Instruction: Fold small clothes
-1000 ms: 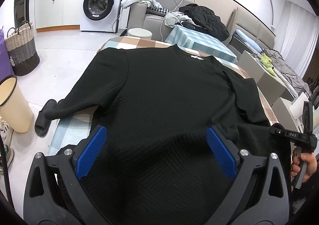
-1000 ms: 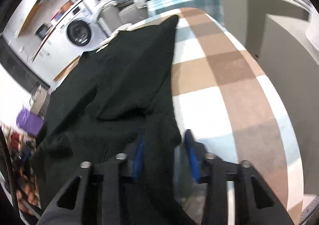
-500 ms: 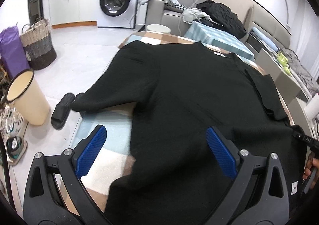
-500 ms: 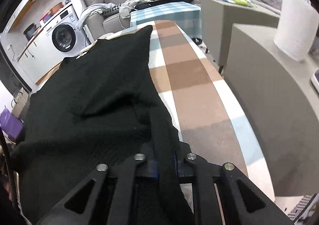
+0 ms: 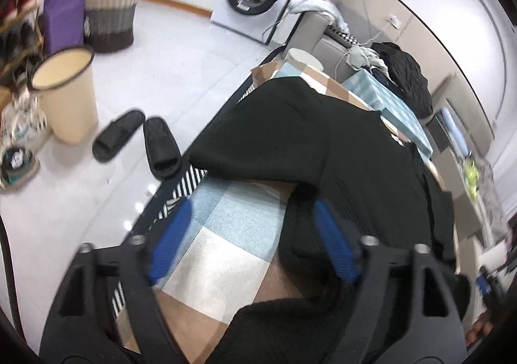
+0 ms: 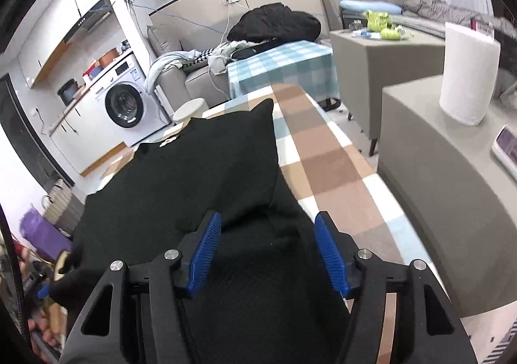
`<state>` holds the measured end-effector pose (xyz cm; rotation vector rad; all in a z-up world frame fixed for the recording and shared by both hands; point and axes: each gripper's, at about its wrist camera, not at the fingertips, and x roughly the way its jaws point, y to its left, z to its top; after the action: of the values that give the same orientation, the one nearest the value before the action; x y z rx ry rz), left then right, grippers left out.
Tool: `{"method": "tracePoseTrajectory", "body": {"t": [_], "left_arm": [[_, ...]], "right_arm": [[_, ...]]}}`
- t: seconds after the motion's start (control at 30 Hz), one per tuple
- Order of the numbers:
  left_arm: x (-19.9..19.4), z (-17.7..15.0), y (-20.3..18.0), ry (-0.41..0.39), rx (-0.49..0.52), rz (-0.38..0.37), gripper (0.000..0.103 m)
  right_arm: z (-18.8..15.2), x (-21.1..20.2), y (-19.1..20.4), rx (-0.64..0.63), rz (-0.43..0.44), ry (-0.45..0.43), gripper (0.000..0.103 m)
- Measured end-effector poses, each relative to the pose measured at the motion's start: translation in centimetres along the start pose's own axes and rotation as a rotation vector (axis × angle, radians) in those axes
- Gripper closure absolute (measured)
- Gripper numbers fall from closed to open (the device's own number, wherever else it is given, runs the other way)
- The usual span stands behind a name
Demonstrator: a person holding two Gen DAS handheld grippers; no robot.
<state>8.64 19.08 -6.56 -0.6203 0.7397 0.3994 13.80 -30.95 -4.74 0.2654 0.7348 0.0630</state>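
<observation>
A black knit sweater [image 5: 371, 157] lies spread on the checked tablecloth [image 5: 232, 228]; its left sleeve [image 5: 258, 141] lies across toward the table's left edge. My left gripper [image 5: 252, 234] is open, its right pad over the sweater's left side edge, its left pad over bare cloth. In the right wrist view the sweater [image 6: 200, 176] has its right sleeve folded in over the body. My right gripper [image 6: 268, 251] is open above the sweater's lower right part, holding nothing.
Two black slippers [image 5: 139, 138] and a cream bin [image 5: 64, 92] stand on the floor left of the table. A grey side cabinet [image 6: 452, 170] with a paper roll [image 6: 468, 73] stands right of the table. A washing machine [image 6: 126, 105] and a sofa stand behind.
My right gripper has opened and let go of the sweater's folded right side. My left gripper has swung left and down to the sweater's left edge, jaws a little narrower.
</observation>
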Motion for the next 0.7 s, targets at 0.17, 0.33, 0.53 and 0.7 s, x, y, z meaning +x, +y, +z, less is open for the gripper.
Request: {"method": "tracePoseTrajectory", "body": {"t": [0.17,0.33,0.53,0.7], "left_arm": [[2.9,1.4,1.9,0.036,-0.095,-0.013,0.041],[6.1,2.7,3.2,0.044,-0.189,-0.017,0.042],[8.6,3.6,3.6,0.023,-0.214,-0.002,0.069],[9.1,4.3,4.3,-0.008,-0.230,0.005,0.098]], "right_arm": [[0.1,0.7,0.6,0.016,0.034,0.024,0.041],[-0.3,1.3,1.3,-0.007,0.006,0.022,0.041],[-0.5,1.9,1.7,-0.011,-0.002,0.037,0.041],[-0.8,1.9,1.8,-0.005,-0.002,0.040,0.041]]}}
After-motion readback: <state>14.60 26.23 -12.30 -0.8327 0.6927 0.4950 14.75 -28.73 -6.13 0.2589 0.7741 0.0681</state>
